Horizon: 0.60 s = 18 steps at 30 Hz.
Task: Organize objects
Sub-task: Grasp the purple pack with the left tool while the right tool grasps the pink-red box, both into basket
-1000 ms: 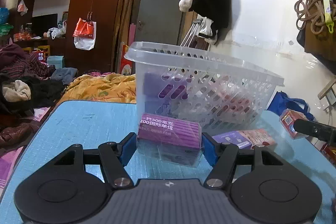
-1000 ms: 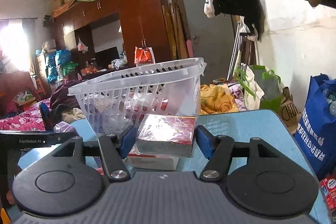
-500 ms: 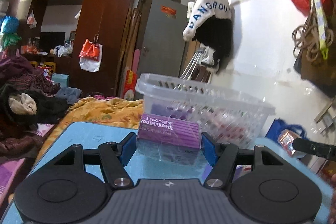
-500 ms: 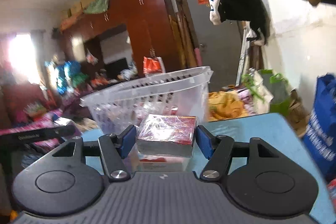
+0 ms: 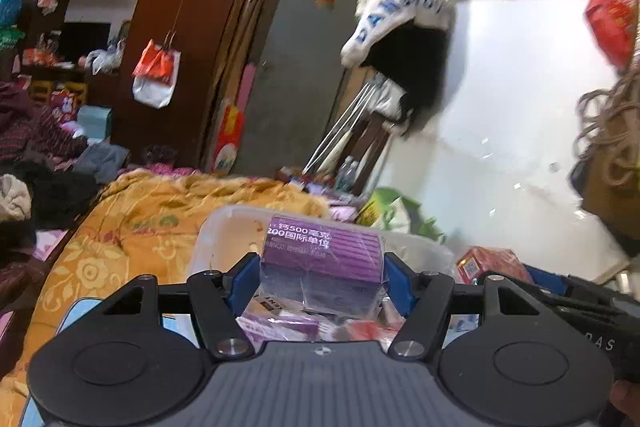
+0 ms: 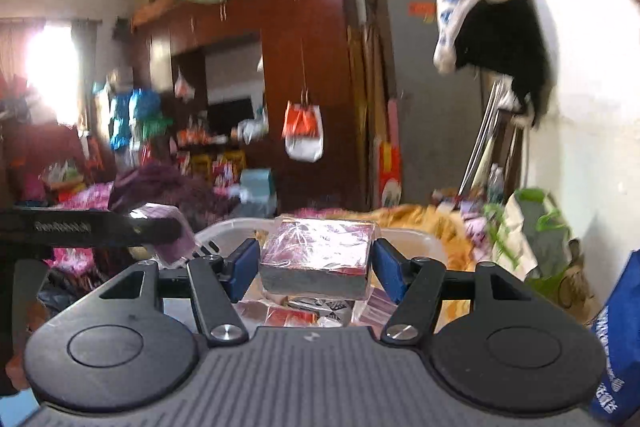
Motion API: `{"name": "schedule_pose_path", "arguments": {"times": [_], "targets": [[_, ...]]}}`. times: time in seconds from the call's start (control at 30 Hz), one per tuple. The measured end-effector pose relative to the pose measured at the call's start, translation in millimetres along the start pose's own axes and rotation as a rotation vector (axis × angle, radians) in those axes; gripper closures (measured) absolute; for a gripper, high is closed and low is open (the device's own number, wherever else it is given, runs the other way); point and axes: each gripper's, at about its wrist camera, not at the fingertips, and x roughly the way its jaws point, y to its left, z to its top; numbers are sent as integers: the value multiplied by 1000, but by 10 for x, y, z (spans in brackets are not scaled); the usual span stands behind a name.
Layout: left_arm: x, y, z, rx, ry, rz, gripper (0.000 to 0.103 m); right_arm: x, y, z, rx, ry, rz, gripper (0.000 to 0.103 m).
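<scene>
Both boxes over the basket (image 5: pixel 224 227)
My left gripper (image 5: pixel 318 277) clamps the purple box (image 5: pixel 320 255), right gripper (image 6: pixel 312 265) the shiny red box (image 6: pixel 318 251); both rose above the rim.

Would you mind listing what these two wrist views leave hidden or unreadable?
- Left wrist: the clear plastic basket's floor, hidden by the purple shrink-wrapped box and left gripper.
- Right wrist: the red foil-wrapped box's label, lost to glare and blur, between the right gripper's blue pads.
</scene>
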Motion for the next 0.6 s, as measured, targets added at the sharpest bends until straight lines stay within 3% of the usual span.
{"name": "schedule_pose_path", "arguments": {"times": [0.1, 0.17, 0.23, 0.4, 0.47, 0.6], "targets": [[151, 29, 7, -9, 0, 10, 32, 98, 2, -9, -16, -3, -5, 34], [215, 27, 11, 20, 7, 46, 11, 97, -5, -34, -18, -1, -18, 18], [225, 31, -28, 37, 31, 74, 11, -73, 18, -95, -24, -34, -54, 0], [-359, -5, -367, 78, -18, -14, 9, -674, -78, -428, 52, -75, -21, 0], [-604, -61, -693, 122, -7, -35, 4, -768, -102, -651, 67, -8, -20, 0], [-761, -115, -1229, 139, 78, -72, 4, -663, -112, -961, 61, 122, -51, 0]]}}
